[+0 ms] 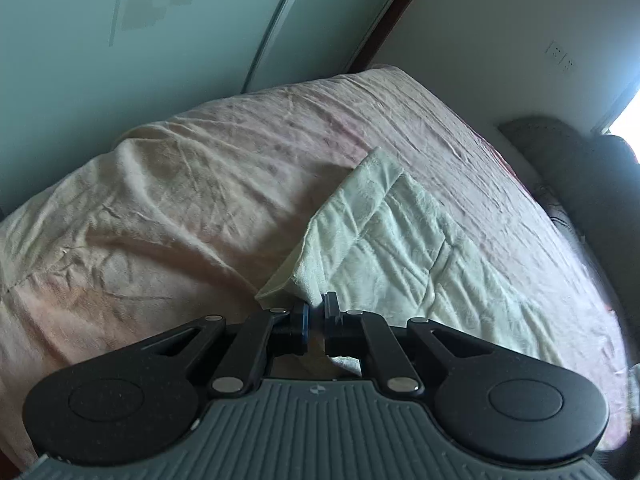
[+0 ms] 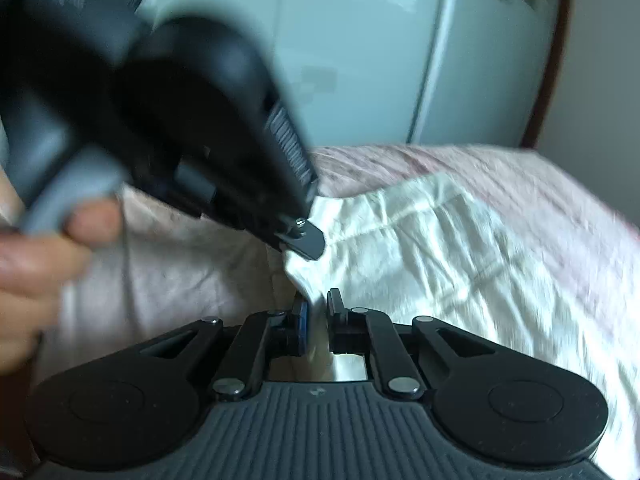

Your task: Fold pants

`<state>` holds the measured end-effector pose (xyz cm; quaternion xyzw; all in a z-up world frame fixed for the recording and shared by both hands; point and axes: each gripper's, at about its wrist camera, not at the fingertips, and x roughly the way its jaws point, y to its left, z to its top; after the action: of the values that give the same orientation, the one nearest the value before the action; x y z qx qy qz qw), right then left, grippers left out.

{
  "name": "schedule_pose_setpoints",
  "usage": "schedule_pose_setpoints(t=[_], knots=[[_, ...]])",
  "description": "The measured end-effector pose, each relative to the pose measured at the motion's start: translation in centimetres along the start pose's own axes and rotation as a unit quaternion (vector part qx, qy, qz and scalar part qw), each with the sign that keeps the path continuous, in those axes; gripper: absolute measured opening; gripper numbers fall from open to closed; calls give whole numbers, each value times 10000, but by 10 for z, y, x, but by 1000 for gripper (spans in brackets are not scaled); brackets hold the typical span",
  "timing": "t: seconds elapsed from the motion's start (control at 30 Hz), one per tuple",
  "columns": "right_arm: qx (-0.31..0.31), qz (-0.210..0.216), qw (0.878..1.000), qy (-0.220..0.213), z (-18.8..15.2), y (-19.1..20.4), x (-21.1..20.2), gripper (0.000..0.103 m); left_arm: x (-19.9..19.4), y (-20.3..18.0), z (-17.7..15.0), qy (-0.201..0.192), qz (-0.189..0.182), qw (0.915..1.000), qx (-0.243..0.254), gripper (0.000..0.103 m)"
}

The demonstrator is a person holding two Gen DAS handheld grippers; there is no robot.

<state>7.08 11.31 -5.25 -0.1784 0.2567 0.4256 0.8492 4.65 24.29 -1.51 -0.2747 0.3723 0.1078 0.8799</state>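
Observation:
White quilted pants (image 1: 392,236) lie on a pink bedspread (image 1: 180,184), running away to the right. In the left wrist view my left gripper (image 1: 316,314) is shut on the near corner of the pants, with the cloth pinched between its pads. In the right wrist view my right gripper (image 2: 318,312) is shut on a bunched edge of the same pants (image 2: 440,248). The left gripper (image 2: 308,246) shows there too, blurred, just above and left of the right one, its tip on the same fold. A hand (image 2: 36,256) holds its grey handle.
The bed (image 2: 540,184) stands against pale green sliding wardrobe doors (image 1: 140,32). A white wall with a socket (image 1: 560,56) is to the right. A dark padded headboard (image 1: 576,172) and a bright window (image 1: 628,116) are at the far right.

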Motion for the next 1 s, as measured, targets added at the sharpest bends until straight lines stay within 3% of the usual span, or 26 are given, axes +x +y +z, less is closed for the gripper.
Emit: schedule_pose_setpoints(t=[0.1, 0.17, 0.27, 0.33, 0.37, 0.5, 0.6, 0.67, 0.73, 0.8, 0.87, 1.0], knots=[[668, 363, 9967, -287, -7, -24, -51, 11, -4, -3, 0, -54, 50, 9999, 123, 8], [1063, 254, 9933, -381, -22, -51, -88, 12, -2, -6, 0, -65, 108, 9997, 198, 8], [1677, -583, 9839, -220, -61, -108, -137, 34, 0, -14, -3, -143, 259, 9989, 364, 8], [2094, -1386, 9680, 11, -93, -153, -165, 61, -1, -20, -6, -217, 379, 9979, 478, 8], [2408, -1581, 9575, 159, -111, -179, -176, 63, -1, -22, -7, -234, 444, 9973, 532, 8], [3362, -2105, 9154, 688, -175, -264, -189, 60, 1, -31, -8, -262, 672, 9956, 606, 8], [3940, -2045, 8959, 154, -192, -286, -211, 60, -1, -39, -9, -265, 864, 9933, 717, 9], [3711, -2227, 9015, -83, -188, -278, -231, 61, -9, -45, -8, -335, 1002, 9913, 783, 14], [3408, -2286, 9119, -61, -190, -268, -254, 62, -20, -55, -8, -452, 1160, 9882, 891, 21], [3265, -2431, 9134, 66, -206, -262, -286, 62, -31, -72, -10, -655, 1240, 9839, 1110, 25], [3250, -2787, 9030, 364, -231, -266, -315, 62, -40, -93, -15, -841, 1210, 9795, 1376, 25], [3466, -3451, 8654, 1091, -285, -300, -351, 63, -38, -150, -31, -719, 473, 9765, 1975, 31]])
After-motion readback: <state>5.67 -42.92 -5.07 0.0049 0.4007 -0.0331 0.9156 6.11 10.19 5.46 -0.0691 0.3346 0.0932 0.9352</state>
